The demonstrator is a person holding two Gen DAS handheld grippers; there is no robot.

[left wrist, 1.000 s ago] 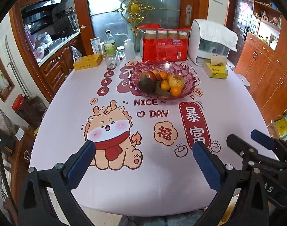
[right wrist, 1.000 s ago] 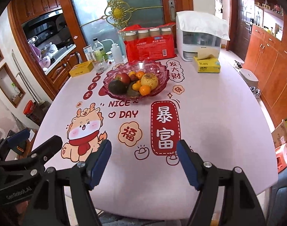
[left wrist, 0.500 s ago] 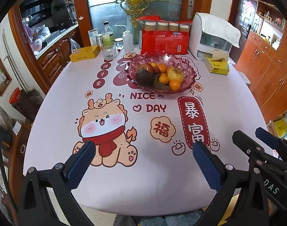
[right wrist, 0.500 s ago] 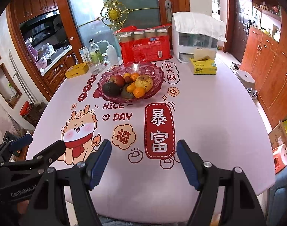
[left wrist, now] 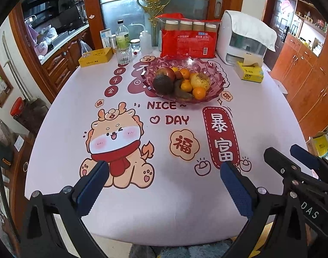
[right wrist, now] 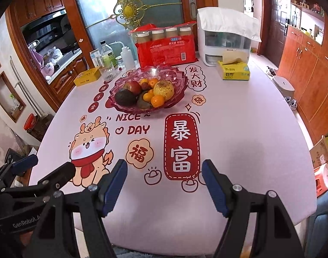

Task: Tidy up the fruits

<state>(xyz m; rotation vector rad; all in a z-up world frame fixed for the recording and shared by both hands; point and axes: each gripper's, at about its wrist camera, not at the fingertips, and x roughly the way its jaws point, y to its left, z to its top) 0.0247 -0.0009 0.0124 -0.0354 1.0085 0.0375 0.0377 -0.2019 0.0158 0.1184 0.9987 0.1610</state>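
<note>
Fruit: a heap of fruits sits in the pink glass bowl (left wrist: 215, 79) at the far middle of the table (left wrist: 260, 129).
What is in the heap: a dark avocado (left wrist: 163, 83) at the bowl's front left, a red apple (left wrist: 166, 72) just behind it, a bumpy yellow fruit (left wrist: 200, 81) on the right, and small oranges (left wrist: 199, 92) in front of and between them.
How the fruit feels: I think the oranges are light and a bit squishy, so squeeze softly. The apple looks hard and smooth and may slip. The avocado looks heavier and could bruise.
Where to grab: take each fruit around its fat middle, from the top of the heap first, so the others do not roll.
Bowl: it looks like glass with a wavy rim, so it may break if bumped.
Behind the bowl: a red pack of cups (left wrist: 188, 39) stands just past it, and a white machine (left wrist: 245, 40) is to the right of that.
Beside the bowl: a yellow tissue box (left wrist: 249, 73) is on its right and a glass cup (left wrist: 123, 53) is on its left.
Left gripper (left wrist: 164, 174): fingers spread wide, nothing in them, well apart from the bowl, over the near edge of the table.
Right gripper (right wrist: 164, 172): fingers spread wide and empty too, also far from the bowl.
</note>
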